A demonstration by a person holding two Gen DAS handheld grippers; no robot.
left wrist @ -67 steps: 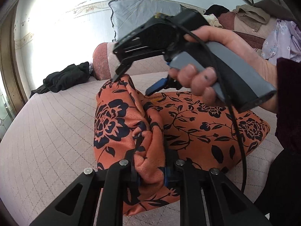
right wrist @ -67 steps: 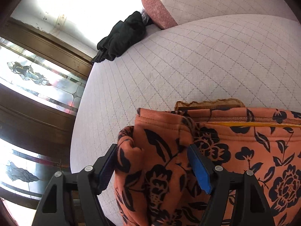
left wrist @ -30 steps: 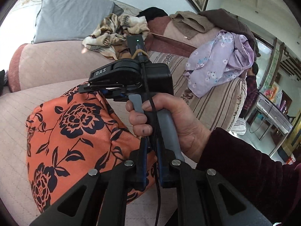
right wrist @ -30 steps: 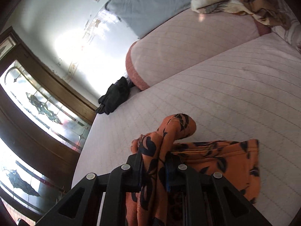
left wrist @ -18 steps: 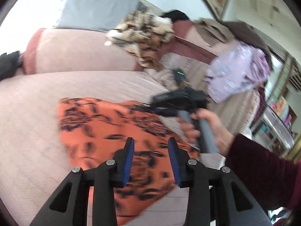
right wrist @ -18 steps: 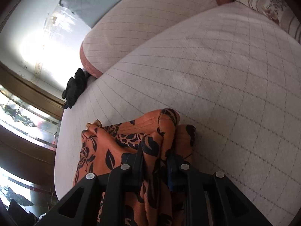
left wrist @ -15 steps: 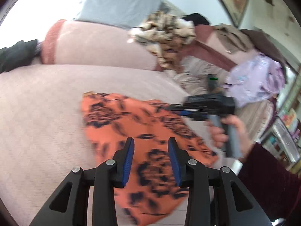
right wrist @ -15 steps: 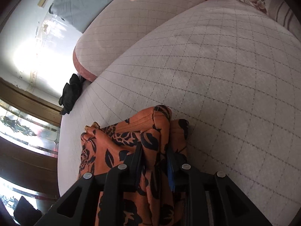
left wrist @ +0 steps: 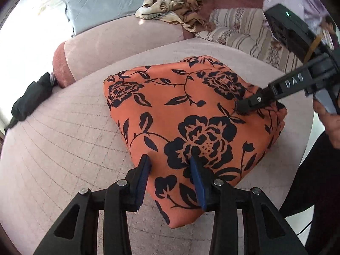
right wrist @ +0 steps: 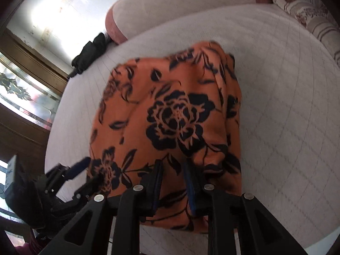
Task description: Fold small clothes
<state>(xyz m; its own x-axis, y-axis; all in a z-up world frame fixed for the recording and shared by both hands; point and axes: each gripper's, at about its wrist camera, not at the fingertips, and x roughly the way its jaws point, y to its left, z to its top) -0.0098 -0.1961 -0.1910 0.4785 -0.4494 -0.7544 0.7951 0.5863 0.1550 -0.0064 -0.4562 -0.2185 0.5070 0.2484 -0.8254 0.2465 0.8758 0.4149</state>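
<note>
An orange garment with black flowers point(left wrist: 191, 114) lies folded on the pink quilted bed point(left wrist: 63, 140); it also shows in the right wrist view point(right wrist: 170, 114). My left gripper point(left wrist: 170, 165) is open and empty, its fingers over the garment's near edge. My right gripper point(right wrist: 172, 167) is open with a narrow gap, its fingers over the garment and holding nothing. In the left wrist view the right gripper's fingers point(left wrist: 250, 104) rest on the garment's right side. In the right wrist view the left gripper point(right wrist: 80, 174) is at the garment's lower left corner.
A dark garment point(left wrist: 29, 99) lies at the bed's left by a pink bolster point(left wrist: 119, 42). A grey pillow point(left wrist: 99, 2), a brown patterned blanket point(left wrist: 176, 0) and a striped cushion point(left wrist: 246, 34) are behind. A wooden glazed door point(right wrist: 25, 85) stands to the left.
Both grippers let go of the garment, the left one first. The garment now lies folded flat, and both grippers have come down close over it.
</note>
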